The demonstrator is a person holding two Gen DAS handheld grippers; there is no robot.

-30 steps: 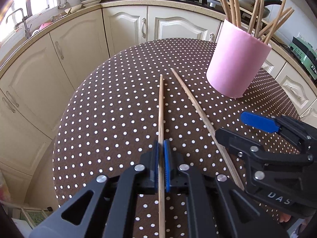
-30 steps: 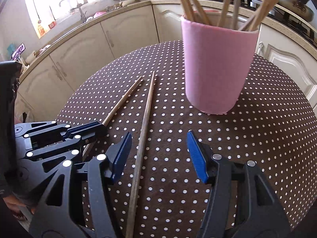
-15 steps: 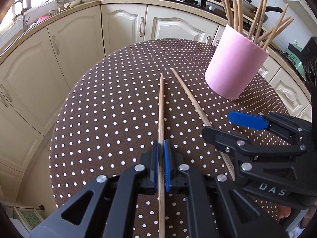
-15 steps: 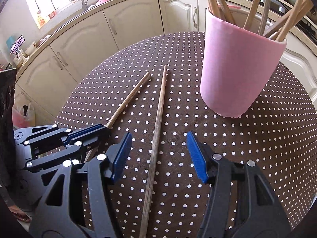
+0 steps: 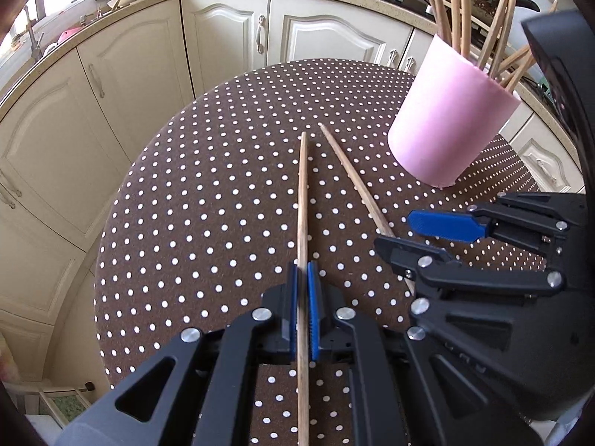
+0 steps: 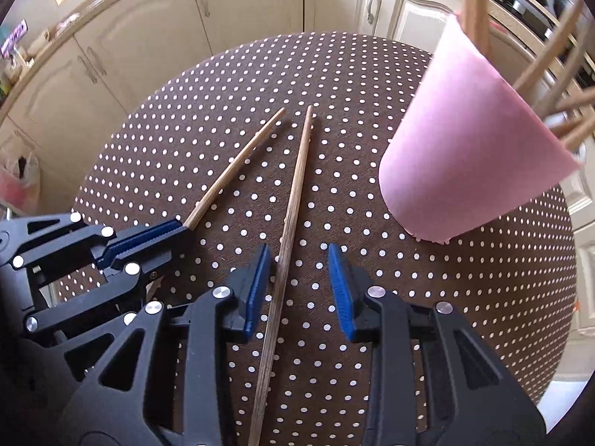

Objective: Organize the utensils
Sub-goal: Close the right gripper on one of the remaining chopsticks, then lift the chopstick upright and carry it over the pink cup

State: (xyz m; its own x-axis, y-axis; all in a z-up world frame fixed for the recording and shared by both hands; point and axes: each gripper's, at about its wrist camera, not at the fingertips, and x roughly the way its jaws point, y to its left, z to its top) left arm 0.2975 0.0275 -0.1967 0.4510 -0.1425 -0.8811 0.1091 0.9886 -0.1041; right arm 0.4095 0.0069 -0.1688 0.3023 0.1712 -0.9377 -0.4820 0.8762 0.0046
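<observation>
My left gripper (image 5: 303,306) points steeply down at the table (image 5: 208,200), its blue pads pressed flat against the left chopstick (image 5: 304,204), which runs between my fingers and on ahead, its far tip on the dotted cloth. The stick's near end passes back under my frame.

My right gripper (image 6: 297,290) tilts down just as steeply, close beside the left one. Its jaws are closing around the right chopstick (image 6: 293,200), which lies between the pads; the left pad (image 6: 256,290) is almost on it, the right pad stands well off, so nothing is gripped yet. This stick lies flat on the table, its far tip just beside the other stick's tip, the two forming a narrow V ahead of my fingers.

Ahead and to the right of both grippers stands one pink cup (image 6: 465,141), holding a bundle of chopsticks (image 5: 457,11); I cannot count them exactly.

On the table: two loose chopsticks, one cup.
</observation>
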